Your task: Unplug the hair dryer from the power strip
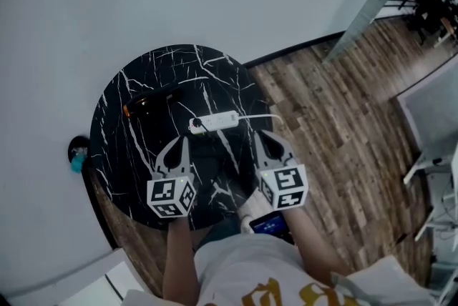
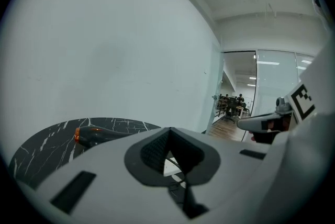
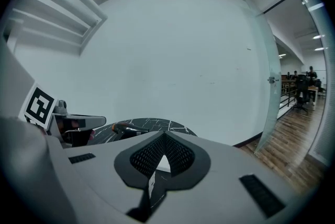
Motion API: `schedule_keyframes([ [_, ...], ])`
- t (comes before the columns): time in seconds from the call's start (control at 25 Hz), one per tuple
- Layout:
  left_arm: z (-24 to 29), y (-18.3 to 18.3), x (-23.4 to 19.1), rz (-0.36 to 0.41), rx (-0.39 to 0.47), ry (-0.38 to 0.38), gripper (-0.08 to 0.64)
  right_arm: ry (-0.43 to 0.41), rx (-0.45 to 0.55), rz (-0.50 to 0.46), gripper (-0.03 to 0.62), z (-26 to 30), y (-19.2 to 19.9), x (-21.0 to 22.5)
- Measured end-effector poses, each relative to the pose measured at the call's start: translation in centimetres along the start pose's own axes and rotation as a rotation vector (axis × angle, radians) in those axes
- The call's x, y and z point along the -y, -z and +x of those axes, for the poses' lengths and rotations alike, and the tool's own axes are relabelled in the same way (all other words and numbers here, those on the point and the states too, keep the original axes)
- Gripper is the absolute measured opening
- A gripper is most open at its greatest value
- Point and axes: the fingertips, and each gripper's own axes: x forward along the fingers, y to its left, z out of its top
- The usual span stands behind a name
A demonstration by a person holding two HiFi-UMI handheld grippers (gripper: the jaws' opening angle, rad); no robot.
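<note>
Both jaw pairs are being held together, with nothing between them. The left gripper [image 1: 182, 144] and right gripper [image 1: 265, 136] are being held over the near part of the round black marble table [image 1: 114, 154], just short of the white power strip [image 1: 218, 121]. The hair dryer [image 1: 150, 103] is being observed lying beyond the strip, to its left. A black plug [image 1: 195, 124] is being observed seated at the strip's left end.
</note>
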Motion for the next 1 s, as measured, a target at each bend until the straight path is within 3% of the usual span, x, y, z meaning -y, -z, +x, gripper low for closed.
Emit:
schedule_keyframes([
  [0.56,5.7,-0.2,-4.8,-0.013,-0.03,0.109,-0.002,0.003,-0.051,-0.009,-0.003,7.7,-0.7,-1.6],
  [1.0,6.2,0.0,-5.3,0.064,-0.025,0.125,-0.002,0.002,-0.041,-0.017,-0.003,8.6,-1.0,-2.4],
])
